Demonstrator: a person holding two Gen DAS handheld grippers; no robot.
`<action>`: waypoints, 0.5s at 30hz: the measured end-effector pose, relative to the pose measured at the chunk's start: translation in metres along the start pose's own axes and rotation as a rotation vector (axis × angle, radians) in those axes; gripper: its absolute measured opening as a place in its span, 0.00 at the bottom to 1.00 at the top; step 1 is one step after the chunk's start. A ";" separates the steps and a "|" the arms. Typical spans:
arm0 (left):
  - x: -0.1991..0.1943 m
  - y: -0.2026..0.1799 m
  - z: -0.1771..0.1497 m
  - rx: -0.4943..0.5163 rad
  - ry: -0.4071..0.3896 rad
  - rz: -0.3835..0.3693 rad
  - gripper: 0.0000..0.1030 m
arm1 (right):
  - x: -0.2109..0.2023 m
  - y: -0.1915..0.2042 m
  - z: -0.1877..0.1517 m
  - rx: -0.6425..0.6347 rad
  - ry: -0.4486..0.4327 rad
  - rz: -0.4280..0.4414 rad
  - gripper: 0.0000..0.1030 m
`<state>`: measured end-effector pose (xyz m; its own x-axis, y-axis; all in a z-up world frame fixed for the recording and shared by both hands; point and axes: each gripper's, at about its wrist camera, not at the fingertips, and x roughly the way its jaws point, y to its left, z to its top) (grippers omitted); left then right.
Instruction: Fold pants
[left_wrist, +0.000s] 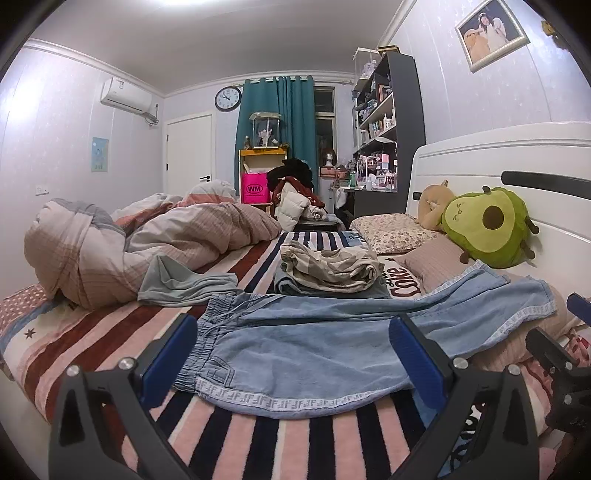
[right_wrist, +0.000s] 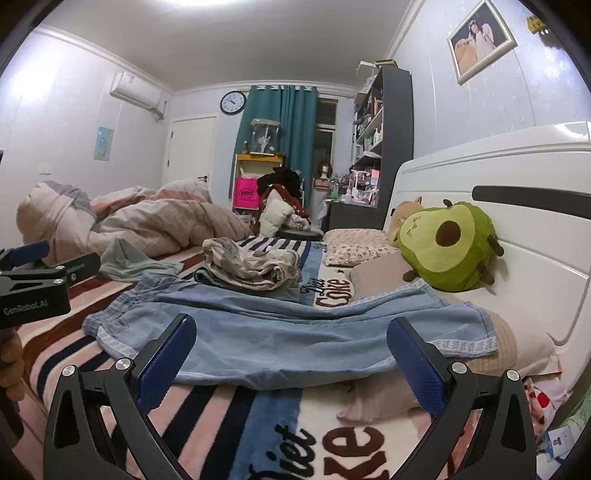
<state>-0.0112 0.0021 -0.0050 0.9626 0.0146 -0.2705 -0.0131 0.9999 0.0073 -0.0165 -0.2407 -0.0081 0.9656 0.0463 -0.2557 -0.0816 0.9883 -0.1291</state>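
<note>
Light blue denim pants lie spread flat across the striped blanket, elastic waistband to the left, leg hems to the right over a pillow. In the left wrist view my left gripper stands open just before the waist end, nothing between its blue pads. In the right wrist view the same pants stretch across, and my right gripper is open near the leg part, nothing held. The left gripper shows at that view's left edge; the right gripper shows at the left wrist view's right edge.
Behind the pants sits a stack of folded clothes and a grey-green garment. A rumpled duvet fills the left of the bed. Pillows and an avocado plush lean on the white headboard. Shelves and clutter stand beyond.
</note>
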 end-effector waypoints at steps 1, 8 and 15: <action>0.001 0.001 0.001 0.000 0.002 -0.002 0.99 | 0.001 0.000 0.000 0.005 0.001 0.003 0.99; 0.002 0.002 0.001 -0.004 0.005 -0.009 0.99 | 0.000 -0.002 -0.002 0.014 -0.001 -0.015 0.99; 0.002 -0.001 0.001 0.007 0.000 -0.014 0.99 | -0.004 -0.005 -0.003 0.026 -0.003 -0.020 0.99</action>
<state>-0.0093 0.0016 -0.0045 0.9627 0.0007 -0.2706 0.0021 0.9999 0.0099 -0.0203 -0.2465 -0.0097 0.9678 0.0267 -0.2504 -0.0557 0.9924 -0.1095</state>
